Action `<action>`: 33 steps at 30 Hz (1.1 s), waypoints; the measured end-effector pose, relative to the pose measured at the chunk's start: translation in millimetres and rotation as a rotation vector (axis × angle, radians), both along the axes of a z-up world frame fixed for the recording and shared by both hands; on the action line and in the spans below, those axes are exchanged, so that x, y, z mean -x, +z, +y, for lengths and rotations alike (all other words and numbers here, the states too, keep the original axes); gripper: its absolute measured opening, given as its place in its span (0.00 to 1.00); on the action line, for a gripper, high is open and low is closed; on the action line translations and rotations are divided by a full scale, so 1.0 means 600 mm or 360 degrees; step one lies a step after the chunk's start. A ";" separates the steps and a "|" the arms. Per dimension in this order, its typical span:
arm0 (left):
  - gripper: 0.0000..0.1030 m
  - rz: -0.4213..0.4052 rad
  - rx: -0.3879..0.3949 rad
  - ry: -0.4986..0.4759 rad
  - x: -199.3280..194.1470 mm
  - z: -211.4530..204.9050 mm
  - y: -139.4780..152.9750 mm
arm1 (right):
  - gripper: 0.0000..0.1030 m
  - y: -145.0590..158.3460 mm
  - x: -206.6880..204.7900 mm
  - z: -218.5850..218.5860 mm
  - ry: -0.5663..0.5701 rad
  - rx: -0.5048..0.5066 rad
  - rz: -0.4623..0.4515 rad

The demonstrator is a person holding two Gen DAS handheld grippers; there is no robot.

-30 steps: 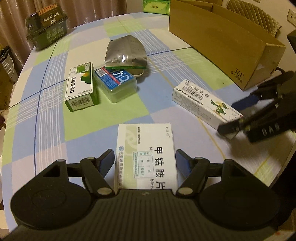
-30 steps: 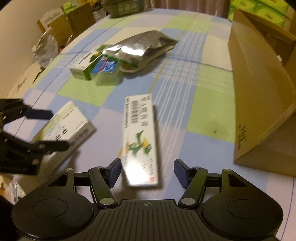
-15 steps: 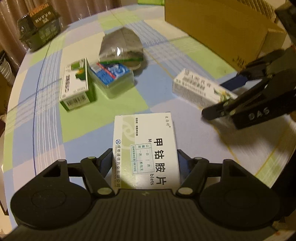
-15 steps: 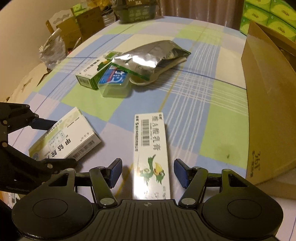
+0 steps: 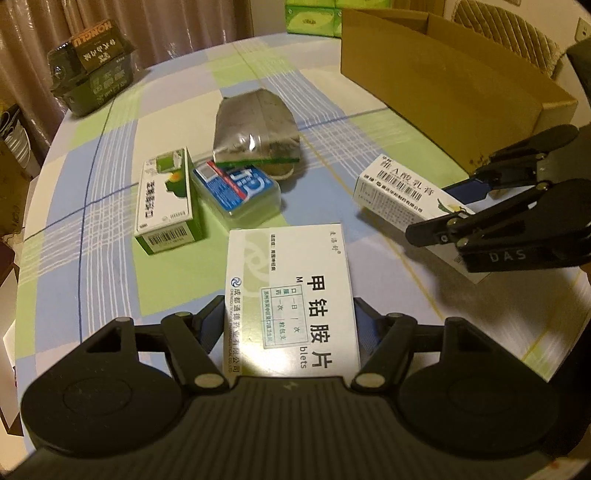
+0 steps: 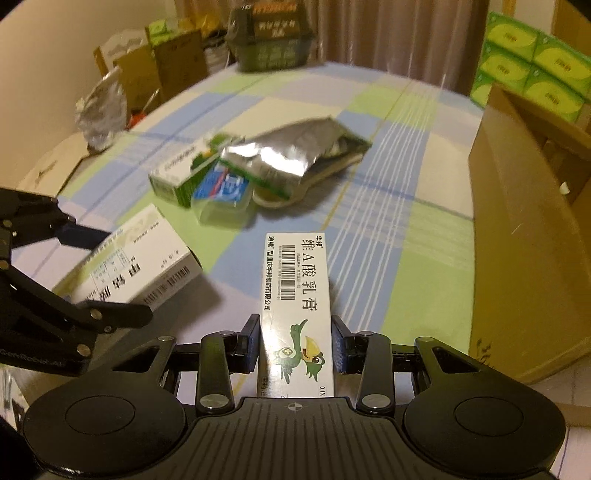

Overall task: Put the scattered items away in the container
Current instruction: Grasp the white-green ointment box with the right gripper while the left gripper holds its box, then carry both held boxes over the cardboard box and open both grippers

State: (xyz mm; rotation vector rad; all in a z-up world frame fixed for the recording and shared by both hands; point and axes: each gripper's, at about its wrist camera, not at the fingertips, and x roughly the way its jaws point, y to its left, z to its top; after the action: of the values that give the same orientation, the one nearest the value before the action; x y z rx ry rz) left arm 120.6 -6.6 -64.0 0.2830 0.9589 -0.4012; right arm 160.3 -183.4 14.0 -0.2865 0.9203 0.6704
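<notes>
Now right gripper (image 6: 295, 345) closes around slim carton (image 6: 297, 295); left gripper (image 5: 290, 321) seemingly clasps flat white box (image 5: 291, 295).

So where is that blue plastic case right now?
On the table, left of centre: the blue case sits between the green-and-white box and the silver pouch.

A round table (image 5: 110, 258) under a checked cloth of blue, green and white squares fills both views. At its far edge stands a dark green box (image 5: 92, 70) with printed lettering, before brown curtains (image 5: 155, 22). Stacked green tissue packs (image 6: 532, 70) rise behind the table near the wall. Off the table's left side sit brown cardboard cartons (image 6: 166, 70) and a crumpled silver bag (image 6: 101, 107). A woven chair back (image 5: 506, 26) shows at the far right.
</notes>
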 end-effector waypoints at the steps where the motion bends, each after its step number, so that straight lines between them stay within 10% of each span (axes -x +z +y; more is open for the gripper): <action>1: 0.65 -0.0010 0.0007 0.0004 -0.002 0.000 0.004 | 0.34 0.004 -0.001 0.000 -0.0005 -0.0011 -0.0009; 33: 0.65 -0.0238 0.0200 0.0006 -0.041 -0.076 0.106 | 0.34 0.131 -0.023 -0.089 -0.0338 -0.0288 -0.0339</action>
State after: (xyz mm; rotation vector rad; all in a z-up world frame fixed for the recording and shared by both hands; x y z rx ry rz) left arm 144.9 -52.1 -0.2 0.1943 0.7844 -0.4291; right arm 173.9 -237.0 92.5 -0.0944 0.6699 0.5115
